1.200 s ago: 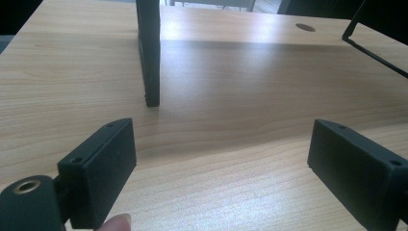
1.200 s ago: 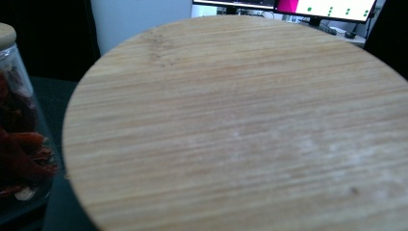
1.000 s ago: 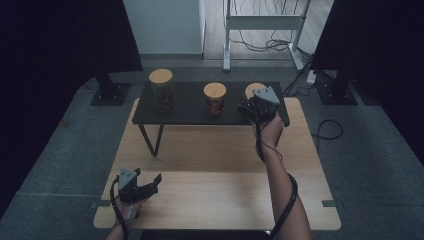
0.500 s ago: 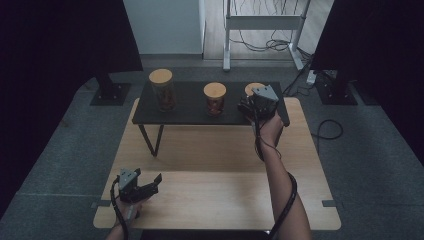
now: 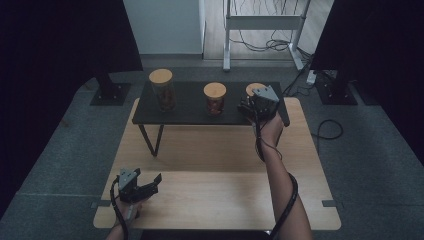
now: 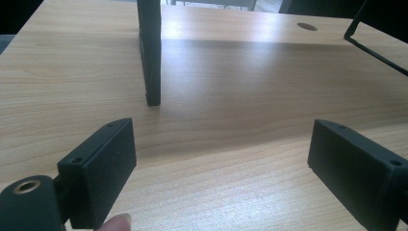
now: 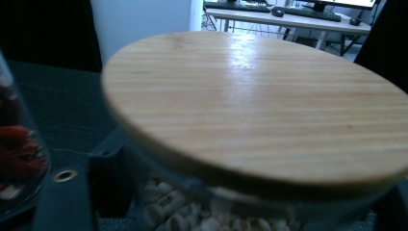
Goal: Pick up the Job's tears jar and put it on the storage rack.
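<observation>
- Three jars stand on the black shelf (image 5: pixel 190 107); the right gripper (image 5: pixel 252 106) has just been opening around the rightmost jar (image 7: pixel 260 110), which sits between its loosened jaws.
- Left gripper (image 5: pixel 145 186) rests wide and empty on the wooden table (image 5: pixel 220 200).
- Risk: pulling back carelessly may knock the jar off the shelf edge.

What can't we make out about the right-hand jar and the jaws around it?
- High view: right gripper covers most of the short jar; contents hidden.
- Right gripper view: lid blocks the jaws; pad contact unclear, though they have just been opening.
- Same view: jar's base cut off by the bottom edge.
</observation>
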A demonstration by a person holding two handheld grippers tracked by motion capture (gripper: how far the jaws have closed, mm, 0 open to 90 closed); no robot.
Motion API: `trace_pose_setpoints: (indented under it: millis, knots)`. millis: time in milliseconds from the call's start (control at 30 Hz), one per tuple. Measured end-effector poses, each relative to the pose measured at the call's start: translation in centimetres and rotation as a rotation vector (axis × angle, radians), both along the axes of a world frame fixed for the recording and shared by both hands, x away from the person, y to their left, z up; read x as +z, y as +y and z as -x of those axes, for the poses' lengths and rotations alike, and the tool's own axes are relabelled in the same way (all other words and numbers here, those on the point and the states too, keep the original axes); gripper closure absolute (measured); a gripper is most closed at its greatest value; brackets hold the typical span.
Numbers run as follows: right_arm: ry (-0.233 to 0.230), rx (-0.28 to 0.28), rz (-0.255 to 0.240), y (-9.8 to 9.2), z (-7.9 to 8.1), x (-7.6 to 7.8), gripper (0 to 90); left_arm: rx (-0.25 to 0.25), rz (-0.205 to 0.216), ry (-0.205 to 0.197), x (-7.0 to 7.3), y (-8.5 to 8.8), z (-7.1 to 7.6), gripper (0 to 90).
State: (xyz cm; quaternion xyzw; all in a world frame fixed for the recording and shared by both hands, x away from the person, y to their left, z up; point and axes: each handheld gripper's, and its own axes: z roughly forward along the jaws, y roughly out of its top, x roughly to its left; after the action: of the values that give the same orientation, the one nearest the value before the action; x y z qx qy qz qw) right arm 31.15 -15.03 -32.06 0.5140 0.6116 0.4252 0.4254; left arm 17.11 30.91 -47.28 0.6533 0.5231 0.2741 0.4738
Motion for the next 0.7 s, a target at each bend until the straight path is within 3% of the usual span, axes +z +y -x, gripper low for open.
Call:
trace_pose_setpoints:
  millis: [200, 700]
  knots:
    - [-0.009, -0.001, -0.007, 0.1, 0.6, -0.2, 10.0, -0.003, -0.002, -0.002, 0.0, -0.1, 0.1, 9.2]
    - [-0.070, 0.013, -0.035, -0.3, 3.7, -1.6, 7.6, -0.009, -0.006, -0.009, 0.1, -0.4, 0.3, 9.2]
